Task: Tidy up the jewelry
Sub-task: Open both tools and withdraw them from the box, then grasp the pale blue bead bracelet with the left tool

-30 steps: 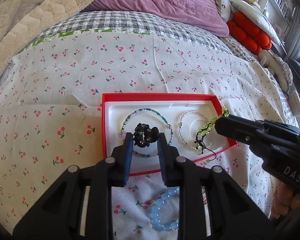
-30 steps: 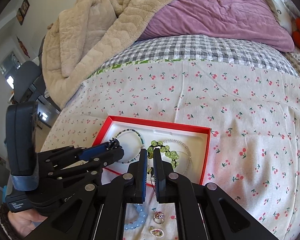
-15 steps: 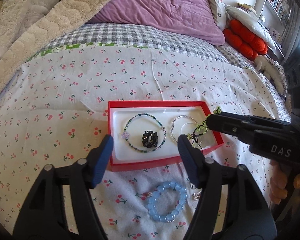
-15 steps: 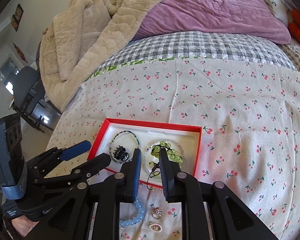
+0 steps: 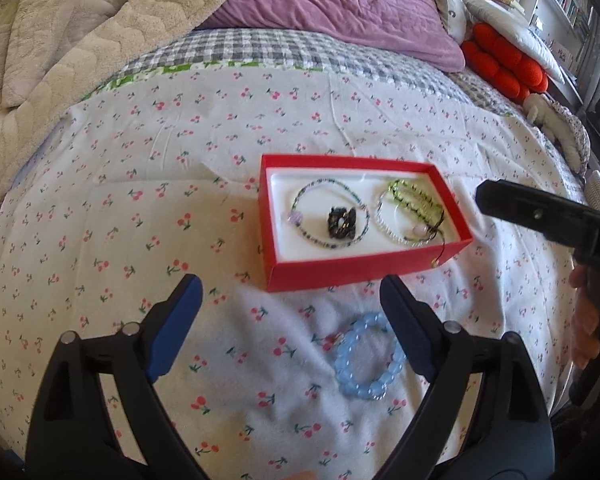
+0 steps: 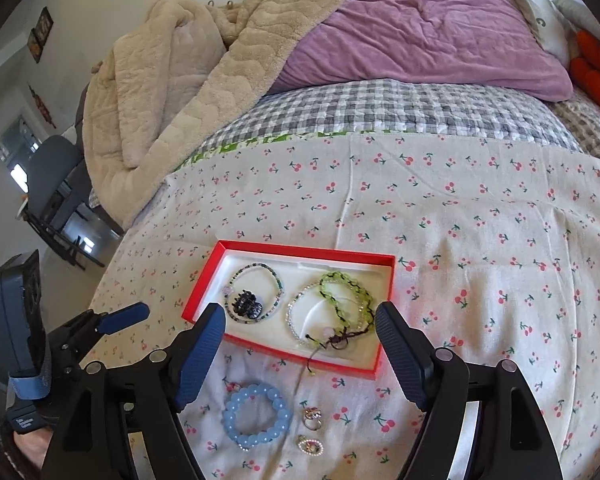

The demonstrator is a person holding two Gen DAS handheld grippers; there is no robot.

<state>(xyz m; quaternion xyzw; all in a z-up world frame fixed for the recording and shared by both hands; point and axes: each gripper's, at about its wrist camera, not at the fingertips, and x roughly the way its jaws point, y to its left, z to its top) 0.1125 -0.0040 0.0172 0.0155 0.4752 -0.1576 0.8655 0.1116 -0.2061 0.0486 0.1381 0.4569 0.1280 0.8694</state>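
Your left claw [image 5: 287, 308] and right claw [image 6: 300, 336] are both opening wide, with nothing gripped between their pads. The red box [image 6: 203, 290] sits on the cherry-print bed sheet [image 6: 480, 240], holding the black hair clip [image 6: 247, 305] and green bracelet [image 6: 346, 294]. The blue bracelet [image 6: 256, 416] lies just in front. No writing reads clearly.

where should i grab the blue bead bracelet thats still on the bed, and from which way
Take the blue bead bracelet across one arc of its ring, one finger inside the loop and one outside, coming from above. It lies flat on the bedspread, so there is no edge to reach from the side. The far arc, toward the red box, looks best: two rings lie beside its right side.
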